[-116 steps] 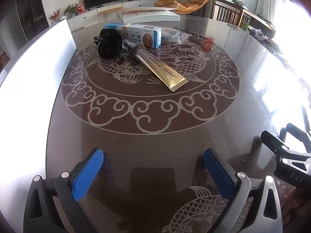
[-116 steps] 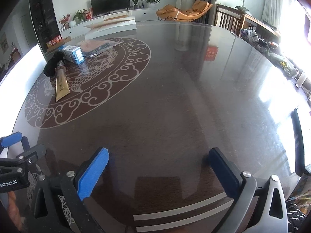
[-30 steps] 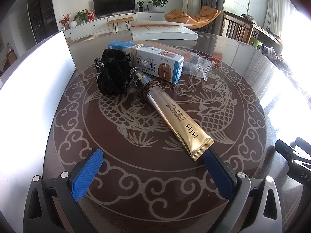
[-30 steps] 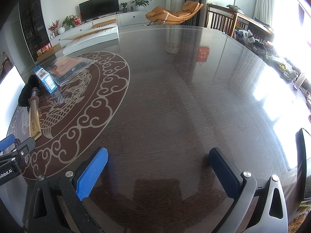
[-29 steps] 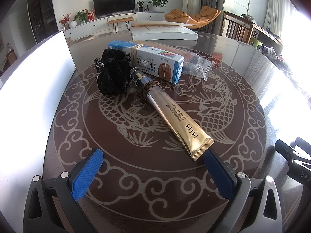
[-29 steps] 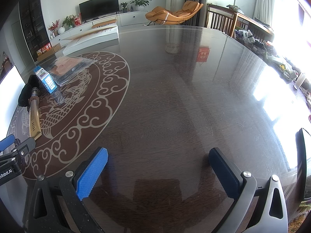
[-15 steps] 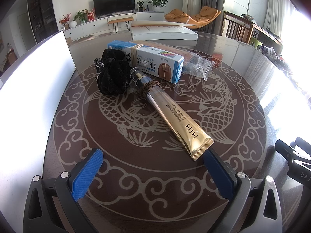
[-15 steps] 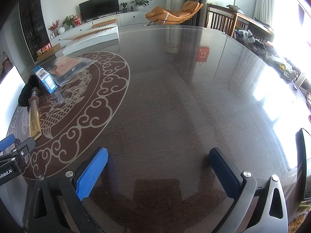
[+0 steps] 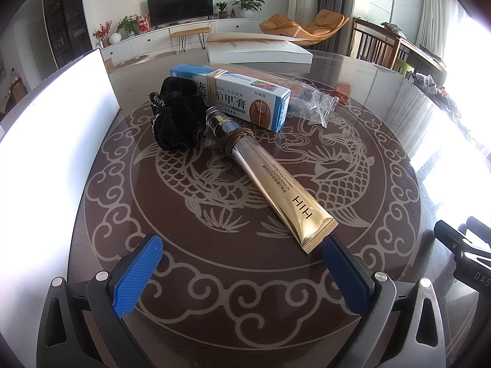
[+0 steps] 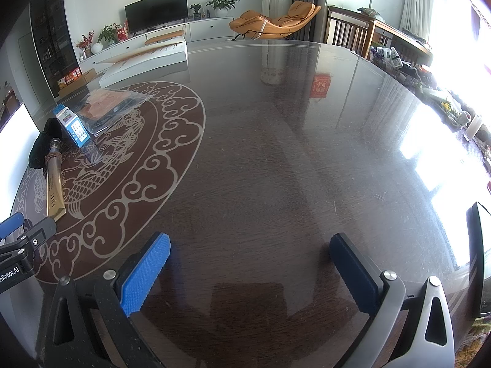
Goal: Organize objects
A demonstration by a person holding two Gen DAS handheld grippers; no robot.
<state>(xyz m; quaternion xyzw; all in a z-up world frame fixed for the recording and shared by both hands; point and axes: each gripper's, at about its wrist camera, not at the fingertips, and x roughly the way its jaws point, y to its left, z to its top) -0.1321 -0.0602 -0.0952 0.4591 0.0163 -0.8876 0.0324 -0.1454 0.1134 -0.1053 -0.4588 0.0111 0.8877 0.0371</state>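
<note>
Lately nothing has shifted: over the last second both views match, so after closing in on the cluster we pause, the left gripper (image 9: pixel 241 250) released and empty, its right pad almost at the crimped end of the gold tube (image 9: pixel 276 184) in the centre of the frame. We judge the tube the first thing to sort. Above it lie the black scrunchie (image 9: pixel 178 122), the blue box (image 9: pixel 239 96) and a clear bag (image 9: pixel 316 104) (all crowded together, the scrunchie touching the tube's cap). The right gripper (image 10: pixel 248 259) hangs spread over bare table (image 10: pixel 291 159), idle.
</note>
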